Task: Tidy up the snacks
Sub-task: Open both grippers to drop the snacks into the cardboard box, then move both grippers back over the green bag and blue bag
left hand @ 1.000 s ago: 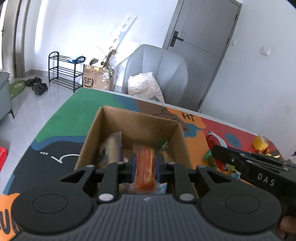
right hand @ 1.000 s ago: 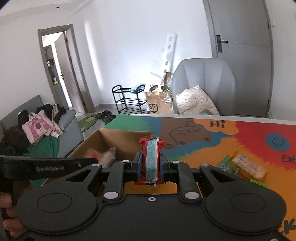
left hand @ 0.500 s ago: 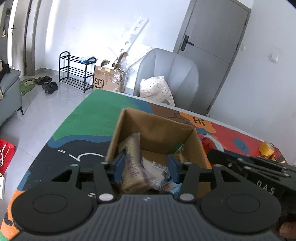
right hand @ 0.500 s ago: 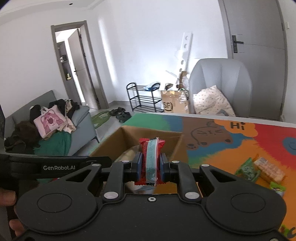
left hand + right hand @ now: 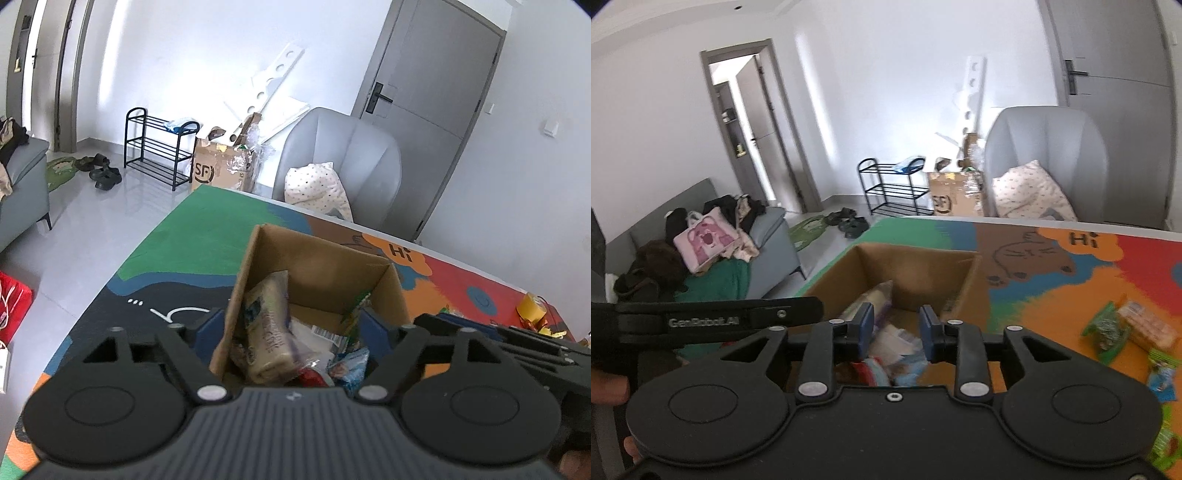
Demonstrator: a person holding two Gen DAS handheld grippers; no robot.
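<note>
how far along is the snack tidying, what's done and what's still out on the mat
Done: several packets already lie in the cardboard box, among them a tan packet against its left wall. In hand: nothing; both the left tongs and right tongs have just been opening above the box, with nothing between them. Left: green packets and an orange one on the mat.

Home living rm: sofa (image 5: 768, 236), shoe rack (image 5: 159, 147), armchair (image 5: 343, 158), playmat (image 5: 207, 229).
</note>
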